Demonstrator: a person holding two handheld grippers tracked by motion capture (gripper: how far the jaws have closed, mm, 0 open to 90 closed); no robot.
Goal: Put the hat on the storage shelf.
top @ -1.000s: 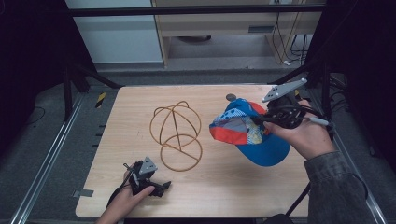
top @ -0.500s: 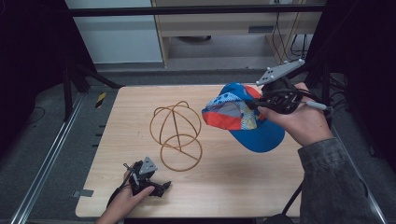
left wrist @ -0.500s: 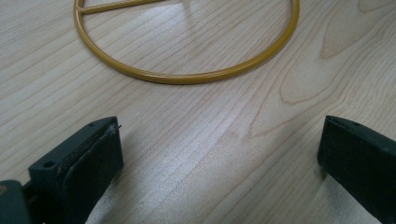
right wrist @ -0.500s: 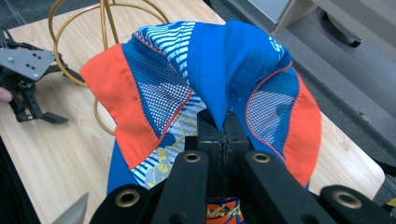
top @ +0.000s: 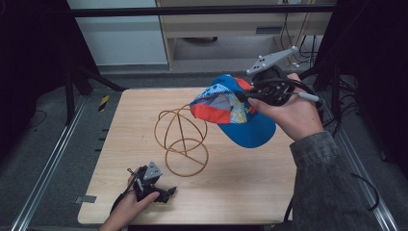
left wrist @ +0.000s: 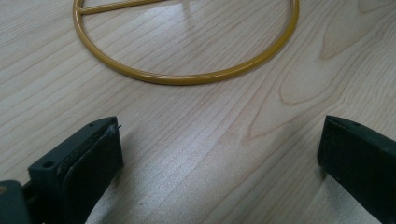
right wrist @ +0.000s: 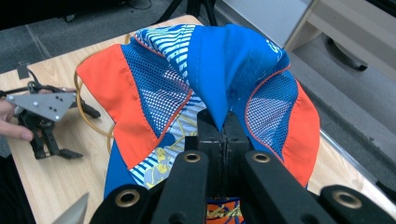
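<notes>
A blue, orange and patterned cap (top: 231,109) hangs in the air just right of a gold wire stand (top: 182,137) shaped like a head, which rests on the wooden table (top: 125,125). My right gripper (top: 255,96) is shut on the cap's blue crown fabric (right wrist: 219,70), with the jaws pressed together on a fold. The cap's brim (top: 252,132) points down and right. My left gripper (top: 166,193) rests on the table near the front edge, open, with bare wood between its jaws (left wrist: 219,163). The stand's round base ring (left wrist: 187,74) lies just ahead of it.
The table's front edge runs just below the left hand (top: 127,209). Metal rails (top: 48,159) flank the table on both sides. A low shelf unit (top: 231,29) stands beyond the far edge. Bare wood lies left of the stand.
The right gripper has lifted the cap higher and carried it left toward the wire stand. The left gripper has stayed in place.
</notes>
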